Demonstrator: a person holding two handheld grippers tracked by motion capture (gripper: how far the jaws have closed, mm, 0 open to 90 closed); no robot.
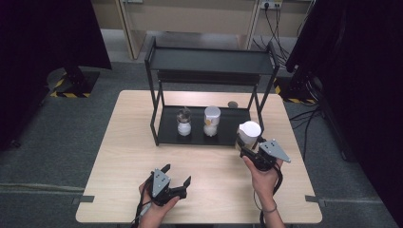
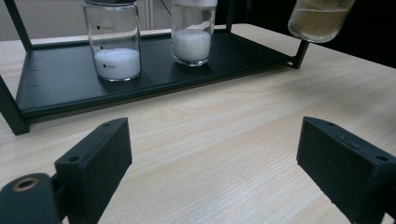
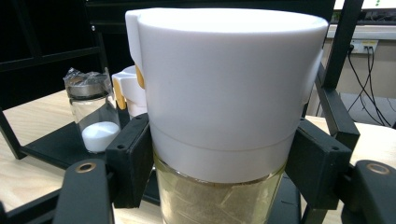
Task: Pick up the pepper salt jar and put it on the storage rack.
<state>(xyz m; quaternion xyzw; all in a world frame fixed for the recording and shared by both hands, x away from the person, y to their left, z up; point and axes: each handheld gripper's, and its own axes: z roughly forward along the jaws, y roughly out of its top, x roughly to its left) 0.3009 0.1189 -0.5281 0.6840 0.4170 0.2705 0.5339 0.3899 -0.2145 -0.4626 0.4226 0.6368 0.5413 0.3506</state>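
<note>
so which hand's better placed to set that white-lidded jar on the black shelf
Right. Its tool is already shut on the white-lidded glass jar of tan powder, held off the table right at the black metal shelf's lower tray. The left tool is open and sits back from the shelf.

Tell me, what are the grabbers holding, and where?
The right hand-held gripper clamps the white-lidded jar at the lid's lower edge, above the brownish contents. The left hand-held gripper is open, holding nothing.
</note>
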